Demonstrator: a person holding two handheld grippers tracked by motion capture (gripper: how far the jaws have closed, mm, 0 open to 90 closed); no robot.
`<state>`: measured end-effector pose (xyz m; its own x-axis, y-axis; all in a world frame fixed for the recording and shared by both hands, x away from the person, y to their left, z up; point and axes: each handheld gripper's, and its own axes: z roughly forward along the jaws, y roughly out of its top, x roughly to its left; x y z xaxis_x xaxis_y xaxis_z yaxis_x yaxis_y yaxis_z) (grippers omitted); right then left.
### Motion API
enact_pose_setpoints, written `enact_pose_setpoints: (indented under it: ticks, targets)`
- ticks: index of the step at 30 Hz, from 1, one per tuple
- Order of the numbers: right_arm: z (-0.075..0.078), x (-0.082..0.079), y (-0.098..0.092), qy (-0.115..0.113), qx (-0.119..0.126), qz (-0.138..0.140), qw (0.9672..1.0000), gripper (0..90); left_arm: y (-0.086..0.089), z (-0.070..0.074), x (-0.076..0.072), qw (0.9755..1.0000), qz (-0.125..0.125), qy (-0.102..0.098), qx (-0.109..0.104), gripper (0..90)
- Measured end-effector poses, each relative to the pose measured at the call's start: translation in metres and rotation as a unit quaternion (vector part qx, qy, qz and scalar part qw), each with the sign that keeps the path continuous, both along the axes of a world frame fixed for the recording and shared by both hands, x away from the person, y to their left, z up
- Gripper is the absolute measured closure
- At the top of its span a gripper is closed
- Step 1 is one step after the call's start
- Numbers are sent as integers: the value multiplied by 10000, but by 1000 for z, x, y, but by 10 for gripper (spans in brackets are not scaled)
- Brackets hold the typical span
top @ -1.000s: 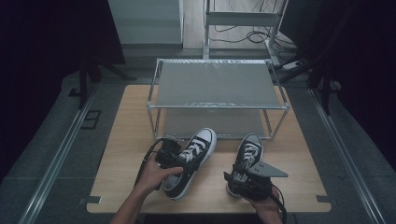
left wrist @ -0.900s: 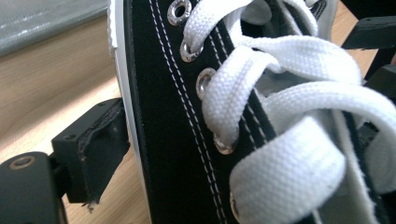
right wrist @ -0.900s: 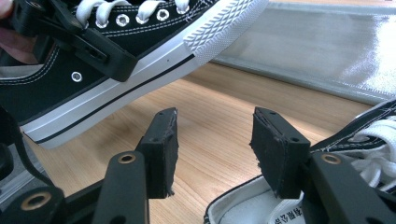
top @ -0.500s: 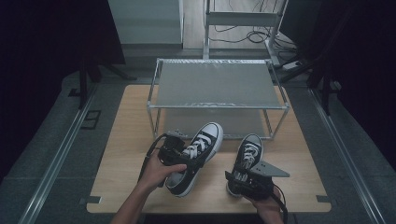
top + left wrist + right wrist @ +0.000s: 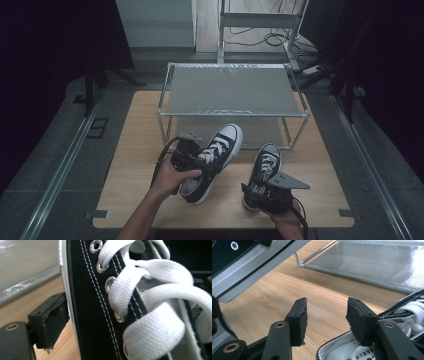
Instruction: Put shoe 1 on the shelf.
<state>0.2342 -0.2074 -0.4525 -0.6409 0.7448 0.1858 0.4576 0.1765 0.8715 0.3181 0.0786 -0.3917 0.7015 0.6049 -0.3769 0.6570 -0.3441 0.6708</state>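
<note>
While our left hand-held gripper (image 5: 197, 157) grips the left shoe (image 5: 212, 162) clear of the desk (image 5: 135, 150), toe toward the rack (image 5: 232, 92), our right hand-held gripper (image 5: 325, 315) gapes around the right shoe's (image 5: 265, 167) heel rim near the front edge.

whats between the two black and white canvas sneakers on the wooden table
Bare wooden table and nothing else, seen in the high view: the lifted black and white canvas sneaker and the standing black and white canvas sneaker stay apart.
</note>
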Motion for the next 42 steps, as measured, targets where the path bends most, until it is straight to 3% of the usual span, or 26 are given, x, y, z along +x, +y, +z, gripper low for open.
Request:
enact_pose_setpoints:
  ticks: [29, 42]
  targets:
    - [-4, 1, 1, 54, -19, -16, 10000, 507, 5, 55, 22, 9991, 154, -340, -210, 116]
    - [-5, 2, 2, 84, -20, -1, 10000, 507, 2, 71, 41, 9986, 285, -326, -292, 117]
